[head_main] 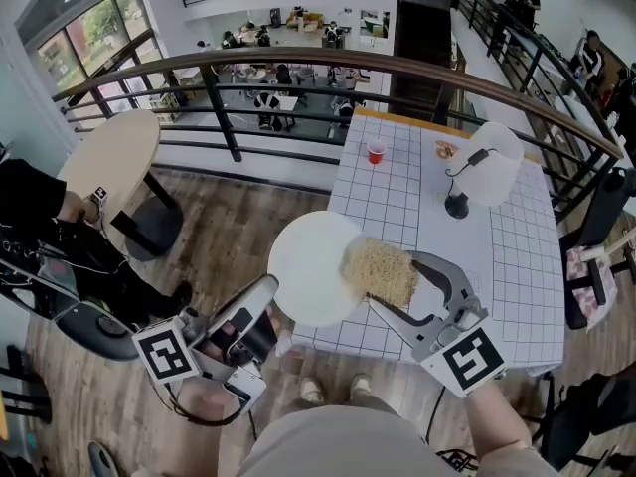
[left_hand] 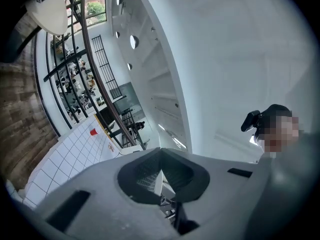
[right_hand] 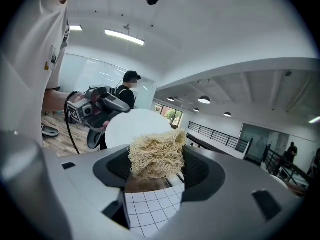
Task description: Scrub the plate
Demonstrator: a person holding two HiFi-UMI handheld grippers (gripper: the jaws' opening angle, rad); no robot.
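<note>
A white round plate (head_main: 310,266) is held up over the table's near-left corner. My left gripper (head_main: 274,304) is shut on its lower-left rim. In the left gripper view the plate (left_hand: 225,59) fills the upper right, and its thin edge runs down into the closed left gripper (left_hand: 159,180). My right gripper (head_main: 390,284) is shut on a tan fibrous scrub pad (head_main: 379,269), which lies against the plate's right side. The right gripper view shows the pad (right_hand: 156,154) clamped in the right gripper (right_hand: 156,168), with the plate (right_hand: 131,126) and the left gripper (right_hand: 95,111) behind it.
The white gridded table (head_main: 517,266) carries a red cup (head_main: 376,152), a white-shaded lamp (head_main: 487,167) and a small orange item (head_main: 445,150). A curved railing (head_main: 298,63) runs behind it. A round beige table (head_main: 109,162) and a seated person (head_main: 50,237) are at the left.
</note>
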